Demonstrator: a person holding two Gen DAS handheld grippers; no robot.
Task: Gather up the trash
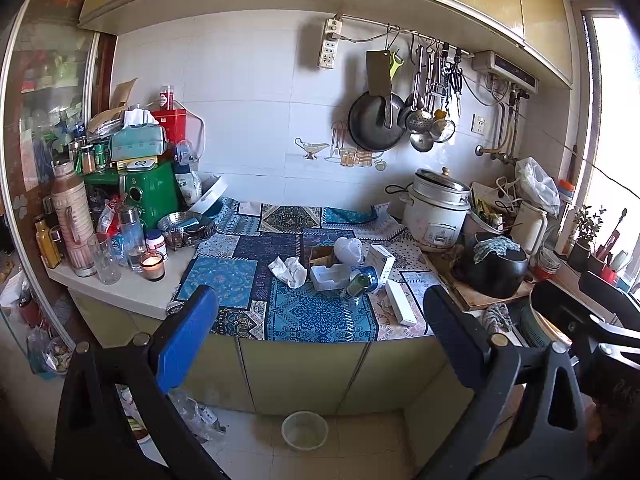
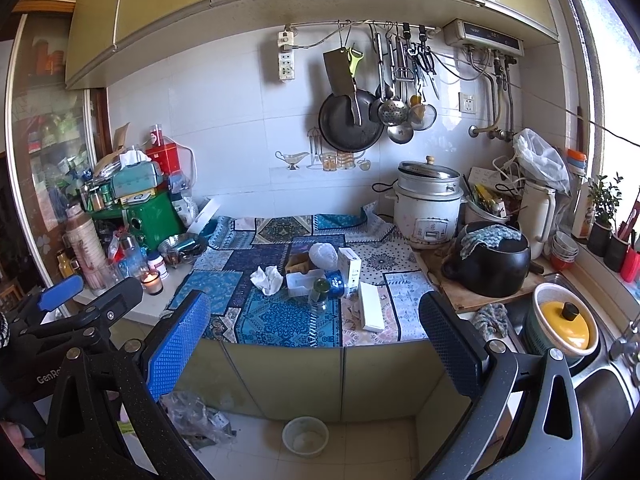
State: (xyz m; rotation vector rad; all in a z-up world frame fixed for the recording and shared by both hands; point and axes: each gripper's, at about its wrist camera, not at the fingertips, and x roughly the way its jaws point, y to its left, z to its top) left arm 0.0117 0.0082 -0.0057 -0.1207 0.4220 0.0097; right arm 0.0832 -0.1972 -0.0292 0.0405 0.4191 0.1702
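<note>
Blue patterned cloth (image 1: 308, 312) over cluttered kitchen counter (image 1: 120, 300), trash atop

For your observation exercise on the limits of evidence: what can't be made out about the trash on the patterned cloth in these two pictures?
- Brown box: contents hidden, both views; the clear tray and white bag crowd it.
- Blue tub: label too small, right view.
- Glass bottle: full or empty unclear, both views.
- Floor bowl: contents blurred, both views.

We hold our left claw (image 1: 320, 336) wide open and empty, fingers spread and level. Our right claw (image 2: 316, 336) is likewise spread wide, empty, just beside it.
</note>
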